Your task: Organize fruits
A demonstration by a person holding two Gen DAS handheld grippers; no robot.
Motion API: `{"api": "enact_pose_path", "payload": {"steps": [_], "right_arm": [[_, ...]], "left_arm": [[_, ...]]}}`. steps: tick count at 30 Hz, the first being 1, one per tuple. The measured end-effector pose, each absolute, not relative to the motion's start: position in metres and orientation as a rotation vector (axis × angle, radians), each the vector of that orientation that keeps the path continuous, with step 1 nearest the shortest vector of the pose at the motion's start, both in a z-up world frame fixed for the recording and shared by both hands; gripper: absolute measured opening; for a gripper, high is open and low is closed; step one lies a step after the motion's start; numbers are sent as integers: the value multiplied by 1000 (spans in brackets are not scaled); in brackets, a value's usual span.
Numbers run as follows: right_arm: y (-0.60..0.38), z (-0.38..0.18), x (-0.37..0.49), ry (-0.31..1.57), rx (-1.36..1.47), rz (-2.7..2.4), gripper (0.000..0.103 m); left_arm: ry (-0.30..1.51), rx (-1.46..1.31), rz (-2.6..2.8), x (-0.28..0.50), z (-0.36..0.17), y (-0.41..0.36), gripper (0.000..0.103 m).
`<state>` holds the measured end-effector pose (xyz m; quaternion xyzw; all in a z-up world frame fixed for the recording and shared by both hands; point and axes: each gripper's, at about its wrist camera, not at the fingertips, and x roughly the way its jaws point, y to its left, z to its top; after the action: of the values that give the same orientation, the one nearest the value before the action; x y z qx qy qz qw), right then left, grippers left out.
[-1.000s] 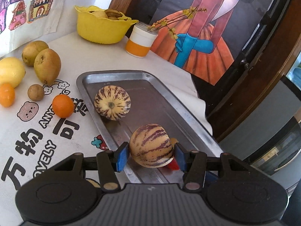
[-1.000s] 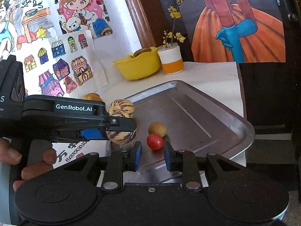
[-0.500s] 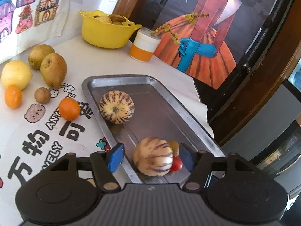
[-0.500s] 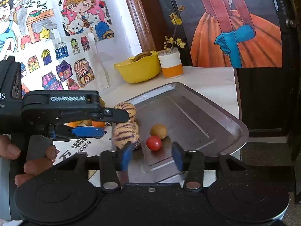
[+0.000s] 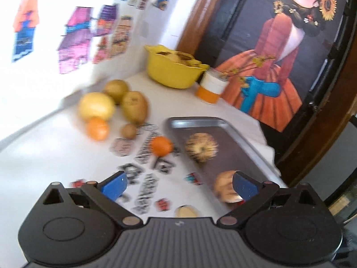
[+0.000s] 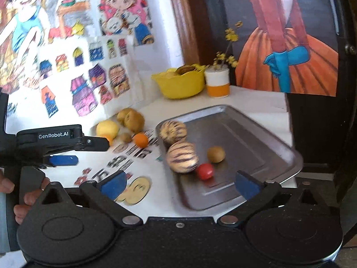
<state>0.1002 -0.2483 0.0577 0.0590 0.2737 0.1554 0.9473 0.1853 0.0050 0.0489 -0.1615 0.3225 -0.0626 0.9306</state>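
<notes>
In the left wrist view my left gripper [image 5: 178, 186] is blurred, its jaws opening wide and gripping nothing. A striped melon [image 5: 224, 188] lies on the metal tray [image 5: 194, 120] beside its right finger, free of the pads. A second striped melon [image 5: 202, 147] lies farther back. My right gripper [image 6: 180, 185] is also opening, with nothing between the pads. Beyond it on the tray [image 6: 245, 138] sit both melons [image 6: 183, 157], a red tomato [image 6: 204, 171] and a small brown fruit [image 6: 216, 154]. The left gripper's fingers [image 6: 63, 160] show at the left, held by a hand [image 6: 29, 198].
Loose fruit lies on the printed cloth left of the tray: an orange [image 5: 161, 145], a smaller orange [image 5: 97, 128], a yellow fruit [image 5: 96, 106], two pears [image 5: 135, 109] and a small brown fruit [image 5: 128, 130]. A yellow bowl [image 5: 174, 69] and a cup [image 5: 212, 87] stand at the back.
The left jaws let go of the striped melon, which stays on the tray, and the gripper drew back and swung left. The right jaws went from nearly shut to wide and pulled back.
</notes>
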Motion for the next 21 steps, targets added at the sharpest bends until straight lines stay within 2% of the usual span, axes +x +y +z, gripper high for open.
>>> {"api": "enact_pose_path", "payload": {"steps": [12, 21], "right_arm": [[-166, 57, 91, 643, -39, 453, 102], [-124, 59, 114, 641, -108, 500, 102]], "left_arm": [[684, -193, 76, 145, 41, 80, 102], [692, -98, 97, 139, 44, 101, 102]]}}
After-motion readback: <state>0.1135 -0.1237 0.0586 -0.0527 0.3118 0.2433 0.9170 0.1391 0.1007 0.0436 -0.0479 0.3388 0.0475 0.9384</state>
